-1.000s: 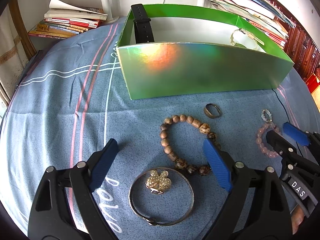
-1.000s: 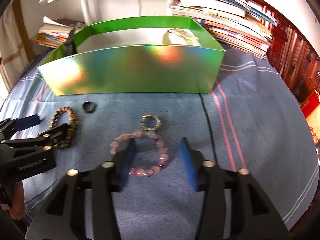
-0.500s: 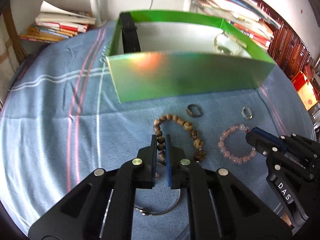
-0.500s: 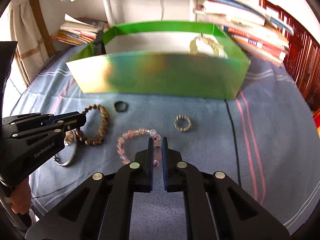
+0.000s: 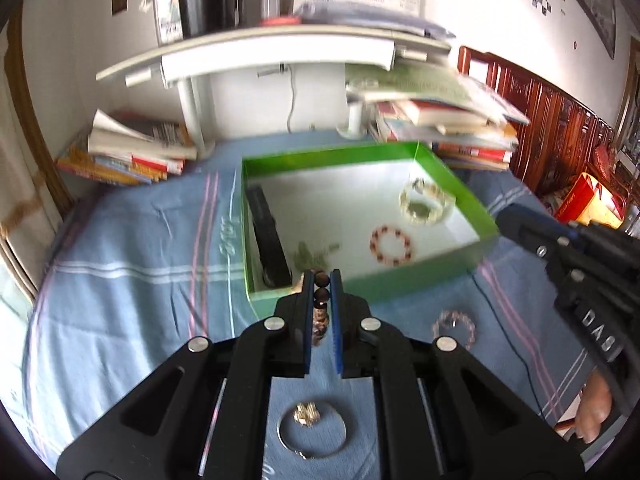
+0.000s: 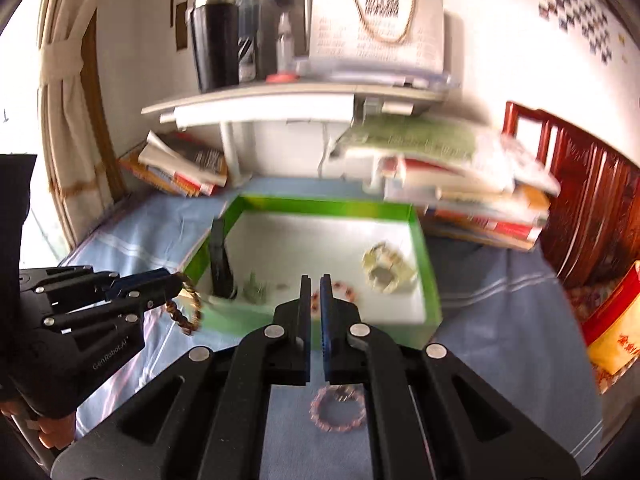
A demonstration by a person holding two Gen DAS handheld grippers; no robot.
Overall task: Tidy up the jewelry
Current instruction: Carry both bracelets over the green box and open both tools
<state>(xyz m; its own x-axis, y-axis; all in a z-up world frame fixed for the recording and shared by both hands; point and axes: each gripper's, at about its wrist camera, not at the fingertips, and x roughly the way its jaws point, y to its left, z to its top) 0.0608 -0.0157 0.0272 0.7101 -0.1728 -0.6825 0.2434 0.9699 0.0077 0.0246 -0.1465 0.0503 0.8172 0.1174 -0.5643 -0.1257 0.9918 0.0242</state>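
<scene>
My left gripper (image 5: 322, 280) is shut on the brown bead bracelet (image 5: 321, 308), lifted above the cloth by the near wall of the green box (image 5: 360, 288). From the right wrist view the bracelet (image 6: 186, 310) hangs from the left gripper (image 6: 174, 282). My right gripper (image 6: 315, 284) is shut and I see nothing in it; it is raised in front of the box (image 6: 320, 330). The pink bead bracelet (image 6: 338, 408) lies on the cloth below it, also in the left wrist view (image 5: 456, 326). A silver bangle (image 5: 312, 430) with a gold brooch (image 5: 306, 414) lies under the left gripper.
Inside the box lie a black watch strap (image 5: 266, 240), a red bead bracelet (image 5: 391, 246), a pale bracelet (image 5: 426, 202) and a green piece (image 5: 308, 256). Book stacks (image 5: 132, 152) stand behind on both sides. A white desk shelf (image 5: 280, 52) overhangs the back.
The left gripper closed on the brown bracelet and lifted it toward the box. The right gripper closed and rose without the pink bracelet, which stays on the cloth.
</scene>
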